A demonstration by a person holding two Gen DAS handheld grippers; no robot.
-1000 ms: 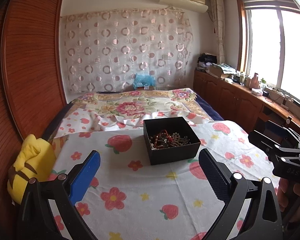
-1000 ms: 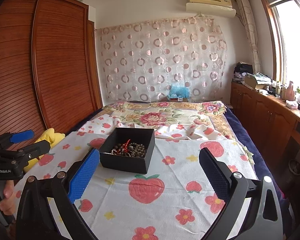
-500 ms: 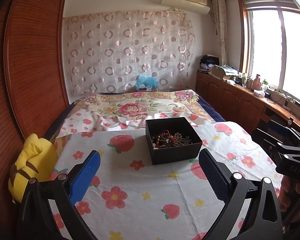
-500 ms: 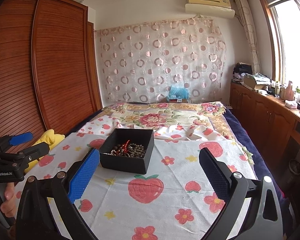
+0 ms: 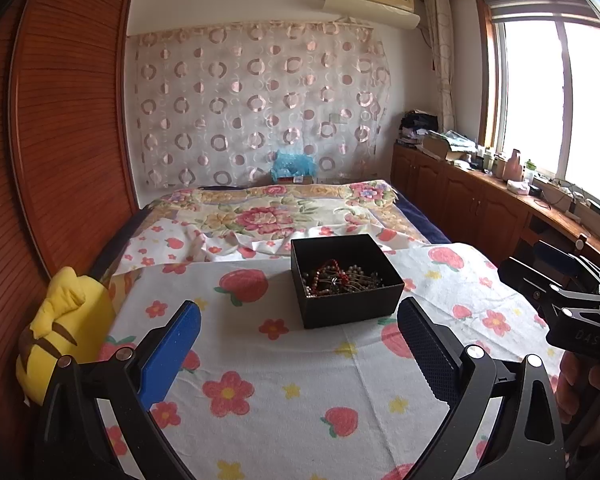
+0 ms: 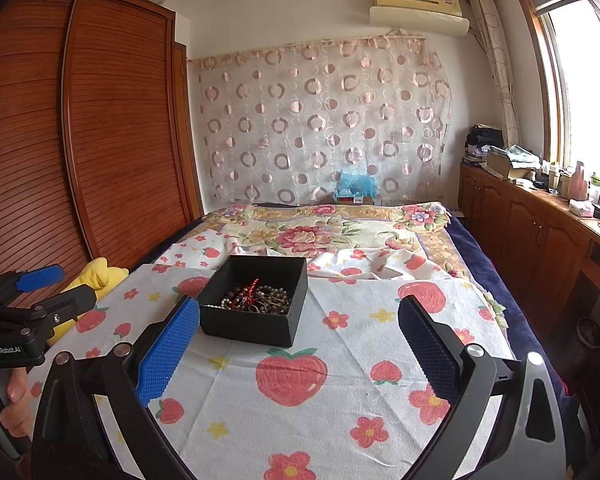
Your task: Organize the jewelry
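Observation:
A black open box stands on the strawberry-print cloth on the bed; it also shows in the right wrist view. It holds a tangle of beaded jewelry, grey and red, which shows in the right wrist view too. My left gripper is open and empty, short of the box. My right gripper is open and empty, with the box ahead to its left. The right gripper also shows at the right edge of the left wrist view, and the left gripper at the left edge of the right wrist view.
A yellow plush toy lies at the bed's left edge by the wooden wardrobe. A floral blanket covers the far half of the bed. Wooden cabinets with clutter run under the window on the right.
Both views have shifted slightly; the box sits a little nearer in the left wrist view. Both grippers stay open and empty.

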